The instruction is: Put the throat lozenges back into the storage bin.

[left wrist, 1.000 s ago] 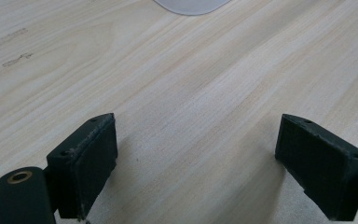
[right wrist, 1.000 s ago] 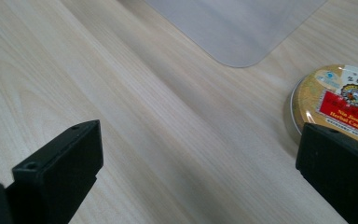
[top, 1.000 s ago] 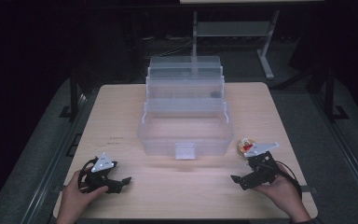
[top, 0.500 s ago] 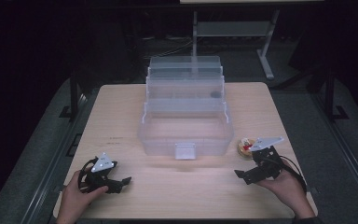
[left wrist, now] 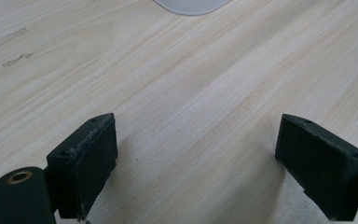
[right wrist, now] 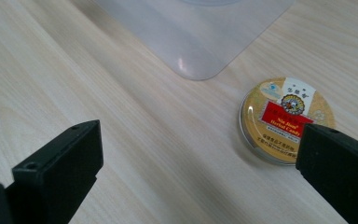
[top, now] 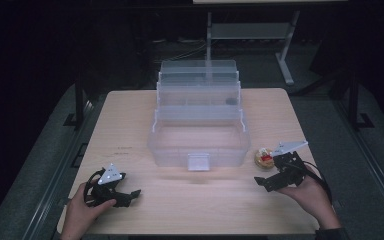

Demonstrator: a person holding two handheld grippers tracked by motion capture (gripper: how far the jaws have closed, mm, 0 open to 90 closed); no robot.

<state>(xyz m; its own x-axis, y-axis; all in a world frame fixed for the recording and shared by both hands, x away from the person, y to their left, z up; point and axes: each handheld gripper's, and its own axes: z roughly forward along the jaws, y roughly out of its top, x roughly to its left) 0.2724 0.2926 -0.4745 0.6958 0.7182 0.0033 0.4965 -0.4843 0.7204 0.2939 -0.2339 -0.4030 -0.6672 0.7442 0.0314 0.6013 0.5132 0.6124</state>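
A round gold candy tin [top: 264,158] with a red label lies flat on the wooden table, just right of the clear tiered plastic organiser box [top: 199,127]. My right gripper [top: 263,183] is open and hovers low just in front of the tin; in the right gripper view the tin [right wrist: 285,119] lies ahead beside the right jaw, with nothing between the jaws. My left gripper [top: 130,196] rests open near the front left of the table, over bare wood [left wrist: 191,116]. A corner of the box [right wrist: 200,32] lies ahead of the right gripper.
The box's drawers stand stepped back in tiers, with a small dark thing [top: 230,100] in an upper tier. The table's front edge [top: 190,231] lies close behind both hands. Dark floor and a metal stand [top: 285,45] lie beyond the table.
My right gripper has risen a little and moved forward and left toward the tin. The left gripper has stayed where it was.
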